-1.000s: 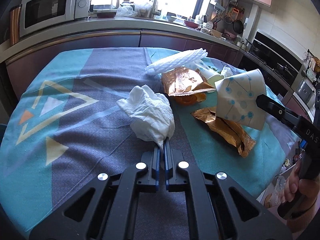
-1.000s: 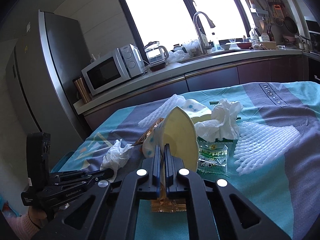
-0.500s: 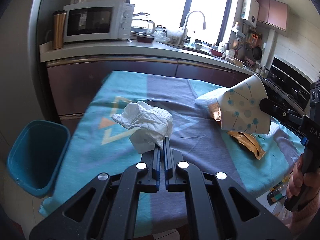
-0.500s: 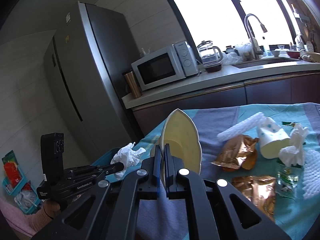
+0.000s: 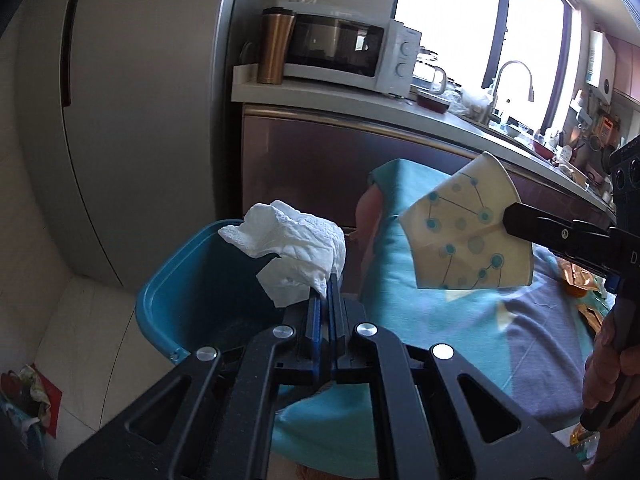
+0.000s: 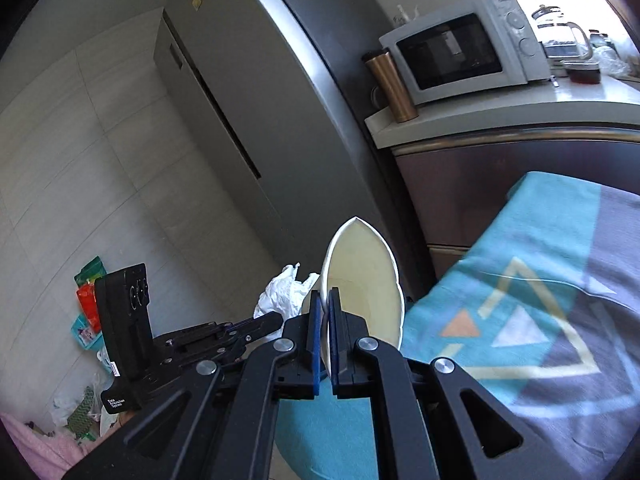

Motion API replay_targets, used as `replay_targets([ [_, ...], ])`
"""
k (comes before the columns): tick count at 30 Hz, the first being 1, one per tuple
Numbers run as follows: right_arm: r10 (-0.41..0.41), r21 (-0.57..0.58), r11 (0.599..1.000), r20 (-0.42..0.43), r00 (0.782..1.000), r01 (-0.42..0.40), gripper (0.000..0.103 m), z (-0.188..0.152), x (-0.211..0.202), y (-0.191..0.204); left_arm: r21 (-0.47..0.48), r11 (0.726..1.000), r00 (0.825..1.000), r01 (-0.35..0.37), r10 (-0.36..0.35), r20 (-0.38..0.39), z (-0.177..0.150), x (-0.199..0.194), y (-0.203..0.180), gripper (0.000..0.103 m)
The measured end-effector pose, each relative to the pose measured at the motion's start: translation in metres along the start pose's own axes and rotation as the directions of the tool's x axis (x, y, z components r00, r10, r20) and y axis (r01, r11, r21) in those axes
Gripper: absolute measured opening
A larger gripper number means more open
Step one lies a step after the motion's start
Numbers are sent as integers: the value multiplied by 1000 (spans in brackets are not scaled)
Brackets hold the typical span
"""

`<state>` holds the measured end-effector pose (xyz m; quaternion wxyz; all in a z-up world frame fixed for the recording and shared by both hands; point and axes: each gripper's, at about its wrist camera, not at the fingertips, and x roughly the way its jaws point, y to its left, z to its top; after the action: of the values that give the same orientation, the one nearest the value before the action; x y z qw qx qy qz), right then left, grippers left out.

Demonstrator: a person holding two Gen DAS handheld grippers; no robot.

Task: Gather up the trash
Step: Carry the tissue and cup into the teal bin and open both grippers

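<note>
I'm on the carry-to-bin step: my left tongs (image 5: 325,286) pinch the crumpled tissue (image 5: 294,246) above the blue bin (image 5: 192,292), my right tongs (image 6: 325,300) clamp the flattened paper cup (image 6: 362,280) beside the tabletop (image 6: 540,300). Next I release over the bin opening

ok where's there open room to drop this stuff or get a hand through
Open: inside the blue bin, below the tissue; the tablecloth by the table's near corner. Crowded: the cloth's far right around the gold wrappers, past the paper cup.
</note>
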<state>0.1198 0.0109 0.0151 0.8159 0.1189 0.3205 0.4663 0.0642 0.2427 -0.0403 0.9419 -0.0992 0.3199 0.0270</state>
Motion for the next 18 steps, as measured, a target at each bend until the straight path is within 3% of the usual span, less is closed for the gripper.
replay_targets([
  [8, -22, -4, 1000, -164, 986, 21, 3, 9, 86, 2, -53, 997, 992, -50, 43, -116, -6, 58, 45, 4],
  [14, -65, -10, 998, -292, 954, 65, 6, 0, 123, 3, -92, 993, 983, -69, 52, -174, -10, 83, 63, 5],
  [18, -90, -4, 996, -321, 943, 93, 12, -4, 129, -1, -111, 990, 981, -83, 62, -181, -9, 93, 67, 8],
])
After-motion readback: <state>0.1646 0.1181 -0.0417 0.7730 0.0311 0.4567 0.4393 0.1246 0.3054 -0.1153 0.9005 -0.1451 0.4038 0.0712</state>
